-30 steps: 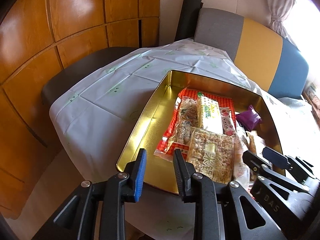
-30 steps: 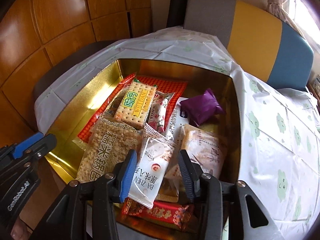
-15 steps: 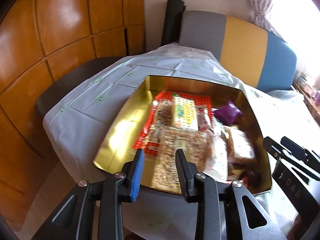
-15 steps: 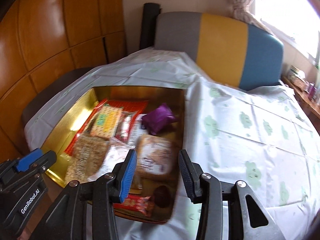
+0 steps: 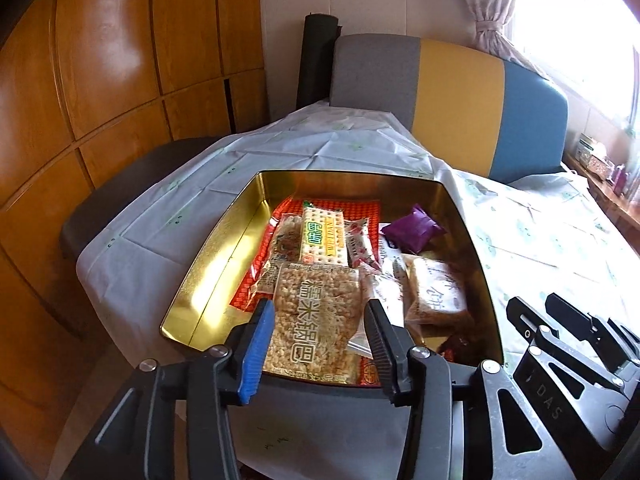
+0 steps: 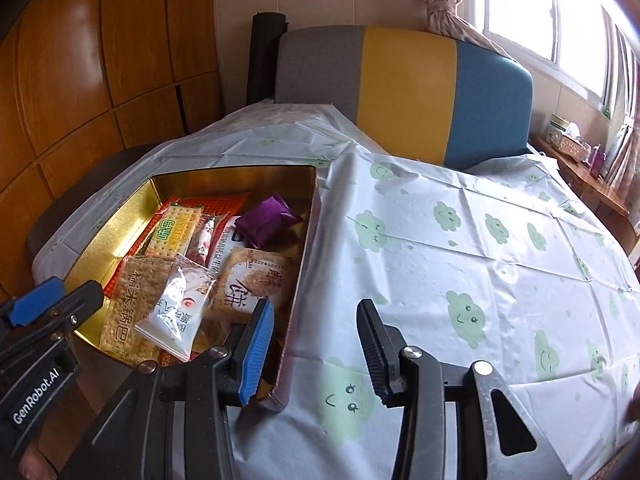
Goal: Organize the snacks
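left gripper (image 5: pixel 318 344) hovering at tin's (image 5: pixel 208 256) 6 o'clock, jaws spreading, empty, lining up rice-cracker pack (image 5: pixel 316 312) | right gripper (image 6: pixel 316 348) parted, empty, facing bare desk (image 6: pixel 480 248) for sorting

Bare tablecloth (image 6: pixel 460 248) beside crowded tin (image 6: pixel 306 240)

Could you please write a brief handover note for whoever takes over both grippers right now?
Left gripper: empty, jaws opening, above the near end of the gold tin, over the rice cracker pack.
Right gripper: open, empty, above the cloud-print tablecloth just right of the tin's near corner.
Snacks: all in the tin, including the soda cracker pack, purple pouch, round cake pack and white sachet.
Done: snacks appear gathered in the tin.
Left: they lie overlapping; tidy them. No lid is in view.
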